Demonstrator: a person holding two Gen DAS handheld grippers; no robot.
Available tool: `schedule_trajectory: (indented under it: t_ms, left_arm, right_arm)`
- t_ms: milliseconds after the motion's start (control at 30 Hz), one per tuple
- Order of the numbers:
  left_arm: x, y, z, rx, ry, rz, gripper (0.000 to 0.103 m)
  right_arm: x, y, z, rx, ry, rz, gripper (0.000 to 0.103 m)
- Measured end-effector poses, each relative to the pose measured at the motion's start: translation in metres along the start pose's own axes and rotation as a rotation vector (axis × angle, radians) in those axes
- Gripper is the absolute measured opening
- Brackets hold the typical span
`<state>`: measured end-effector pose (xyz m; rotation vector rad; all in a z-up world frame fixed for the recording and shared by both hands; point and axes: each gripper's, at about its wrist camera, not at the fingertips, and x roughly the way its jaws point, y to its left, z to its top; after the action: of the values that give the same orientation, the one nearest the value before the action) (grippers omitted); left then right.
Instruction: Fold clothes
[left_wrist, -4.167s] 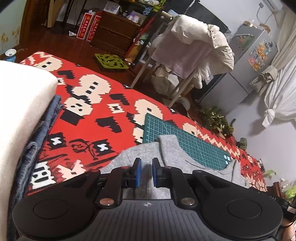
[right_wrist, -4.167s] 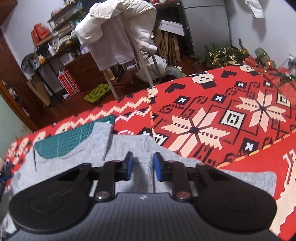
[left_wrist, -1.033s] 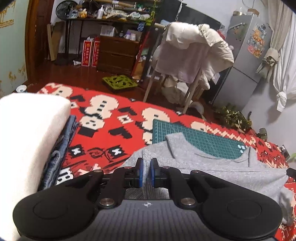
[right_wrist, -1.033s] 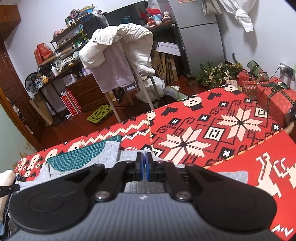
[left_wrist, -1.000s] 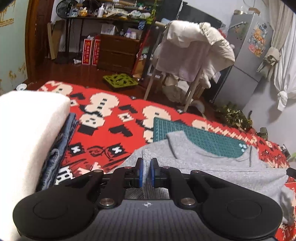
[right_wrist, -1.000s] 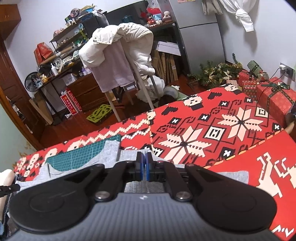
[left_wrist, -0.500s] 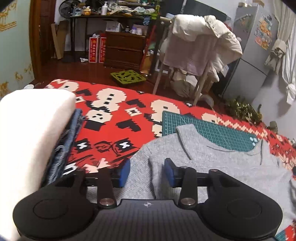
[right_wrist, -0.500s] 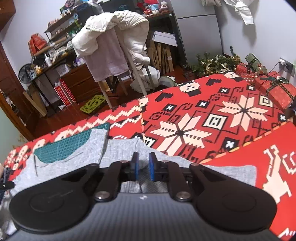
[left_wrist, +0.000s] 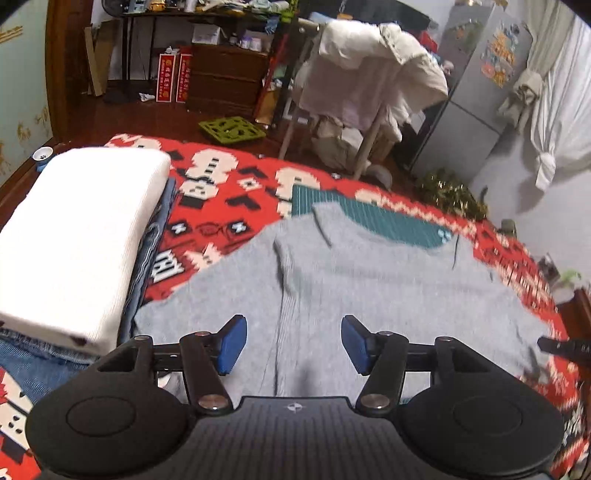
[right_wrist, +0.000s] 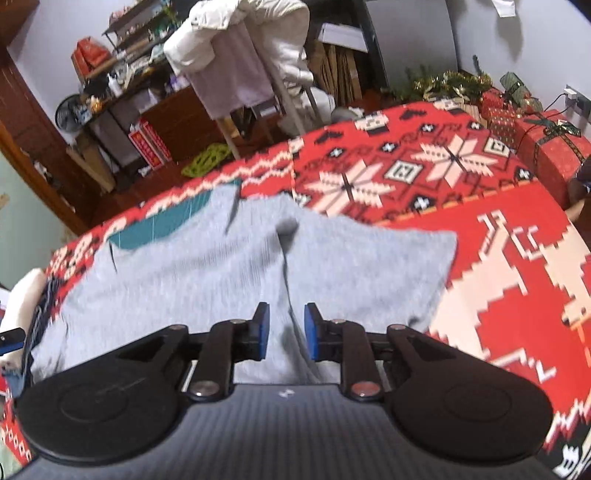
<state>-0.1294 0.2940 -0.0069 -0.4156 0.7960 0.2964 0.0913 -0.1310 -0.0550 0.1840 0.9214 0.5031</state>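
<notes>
- While the grey garment (left_wrist: 388, 280) lay spread on the red patterned blanket (left_wrist: 221, 206), its far edge rested over a green cutting mat (left_wrist: 391, 225).
- Its near part showed a vertical ridge of gathered cloth running toward both cameras; the whole piece looked blurred in both wrist views.
- The left hand-held gripper (left_wrist: 291, 345) hovered over that near part with its blue pads wide apart and opening further; cloth showed beneath the gap, but neither pad pressed on it.
- The right hand-held gripper (right_wrist: 284, 336) had its pads a narrow way apart and was also opening; the ridge of fabric ran up between them, yet no pad appeared to pinch it.
- Beside the garment, on the left, a folded white item (left_wrist: 77, 240) sat on top of folded blue denim (left_wrist: 147, 266), apparently finished pieces.
- Judged from its drape and ribbed knit, the grey garment was soft, light and limp: it would sag from any single pinch and slide a little on the blanket.
- A firm hold would best be taken at an outer edge or corner, such as the right-hand corner (right_wrist: 447, 240), one hand-held gripper at each end of an edge, so the fold carries over flat.
- Pinching the middle ridge would likely only bunch the cloth.
</notes>
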Motion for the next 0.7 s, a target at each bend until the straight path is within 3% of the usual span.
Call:
schedule_trajectory:
  t_ms: [233, 300, 400, 467, 700]
  left_arm:
    - [0.021, 0.018, -0.002, -0.071, 0.075, -0.008, 0.052]
    - [0.024, 0.021, -0.003, -0.073, 0.09, -0.011, 0.047]
    - [0.028, 0.023, -0.004, -0.064, 0.114, -0.017, 0.033]
    - [0.029, 0.025, -0.004, -0.059, 0.126, -0.023, 0.025]
    - [0.024, 0.036, -0.004, -0.108, 0.136, -0.053, 0.025]
  right_arm:
    - [0.009, -0.004, -0.007, -0.013, 0.05, 0.018, 0.023]
    - [0.013, -0.001, -0.009, -0.033, 0.069, 0.012, 0.022]
    - [0.02, 0.0, -0.011, -0.048, 0.097, 0.008, 0.003]
    - [0.018, 0.0, -0.011, -0.05, 0.105, 0.018, 0.003]
    - [-0.002, -0.014, -0.017, 0.033, 0.12, 0.077, 0.003]
